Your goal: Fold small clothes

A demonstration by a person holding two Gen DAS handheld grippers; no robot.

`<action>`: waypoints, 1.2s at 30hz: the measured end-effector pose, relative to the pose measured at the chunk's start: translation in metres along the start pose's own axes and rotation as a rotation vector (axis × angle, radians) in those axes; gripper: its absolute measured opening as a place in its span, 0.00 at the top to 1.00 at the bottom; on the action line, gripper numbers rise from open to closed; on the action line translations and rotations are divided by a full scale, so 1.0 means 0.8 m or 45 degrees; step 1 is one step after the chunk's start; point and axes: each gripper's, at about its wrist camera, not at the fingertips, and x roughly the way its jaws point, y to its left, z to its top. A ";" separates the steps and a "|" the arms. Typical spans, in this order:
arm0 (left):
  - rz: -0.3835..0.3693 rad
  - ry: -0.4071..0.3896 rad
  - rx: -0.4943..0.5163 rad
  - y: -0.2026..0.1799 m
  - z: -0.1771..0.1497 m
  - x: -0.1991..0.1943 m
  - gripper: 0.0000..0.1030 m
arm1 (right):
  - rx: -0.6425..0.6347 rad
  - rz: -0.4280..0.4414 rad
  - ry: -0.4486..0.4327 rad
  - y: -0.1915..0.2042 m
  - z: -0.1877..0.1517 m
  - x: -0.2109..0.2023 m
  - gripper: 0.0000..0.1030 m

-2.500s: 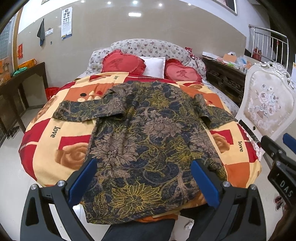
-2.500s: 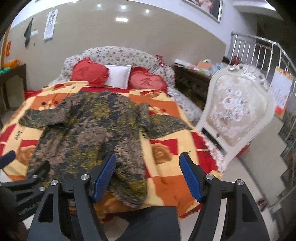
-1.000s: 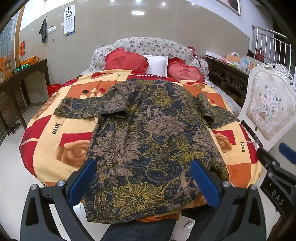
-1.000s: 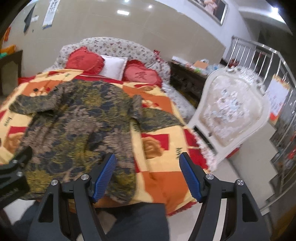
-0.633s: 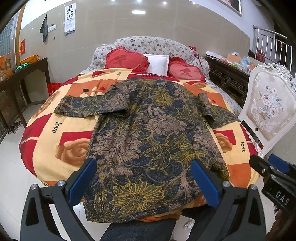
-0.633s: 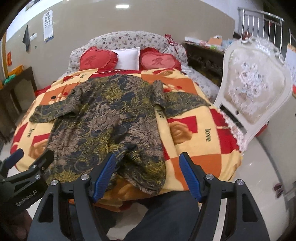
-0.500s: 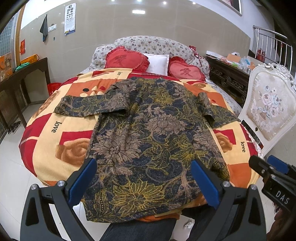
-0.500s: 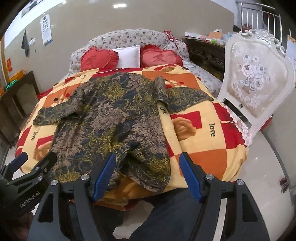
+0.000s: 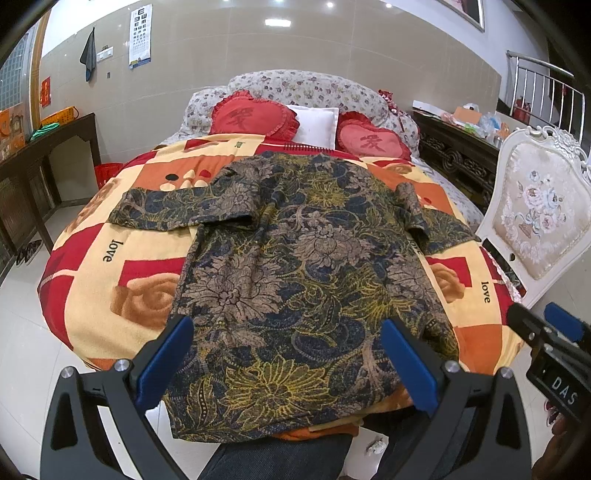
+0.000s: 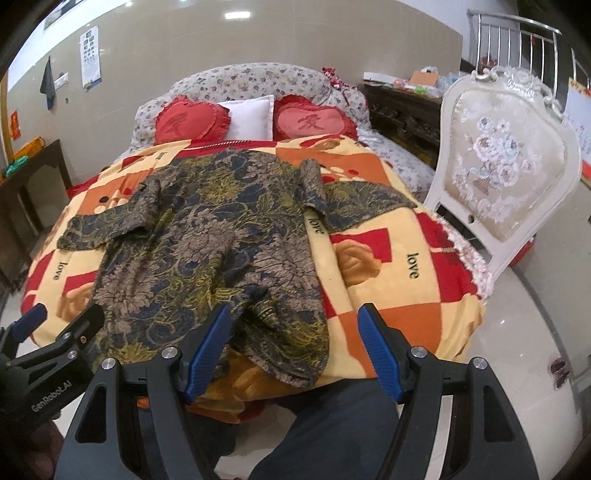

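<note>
- I see a dark floral shirt (image 9: 295,266) lying flat on a round bed (image 9: 92,280), both sleeves spread out toward nine and three o'clock, its hem draping over the near edge of the bed at six o'clock.
- The bed wears a blanket (image 10: 399,295) of red, orange and cream squares with roses and the word "love".
- My left gripper (image 9: 288,354) hovers above the shirt's hem; its jaws stand wide with nothing between them, and the blue pads (image 9: 164,360) touch no cloth.
- My right gripper (image 10: 295,349) hangs over the shirt's near right corner, where the fabric bunches into a fold; its jaws are also wide apart and grip nothing.
- In the right wrist view the left gripper shows at eight o'clock; in the left wrist view the right gripper shows at four o'clock.
- At twelve o'clock, at the head of the bed, two red heart-shaped cushions (image 9: 255,118) flank a white pillow (image 9: 314,120) against a floral headboard (image 10: 251,81).
- A white carved chair (image 10: 509,162) with a floral back stands beside the bed at two o'clock.
- A dark desk (image 9: 44,144) stands by the wall at ten o'clock.
- An eye chart (image 9: 140,35) hangs on the wall at eleven o'clock.
- Dark trouser legs (image 10: 332,435) of the person show at six o'clock, against the bed's edge.
</note>
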 end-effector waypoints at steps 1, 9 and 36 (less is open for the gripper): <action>0.000 0.000 0.000 0.000 0.000 0.000 0.00 | -0.016 -0.024 -0.015 0.002 0.000 -0.002 0.30; -0.001 0.001 -0.001 0.000 0.001 0.000 0.00 | -0.092 -0.100 -0.069 0.012 0.002 -0.010 0.30; 0.017 0.062 0.018 -0.015 -0.007 0.022 0.00 | -0.171 -0.139 -0.103 0.024 0.000 -0.001 0.30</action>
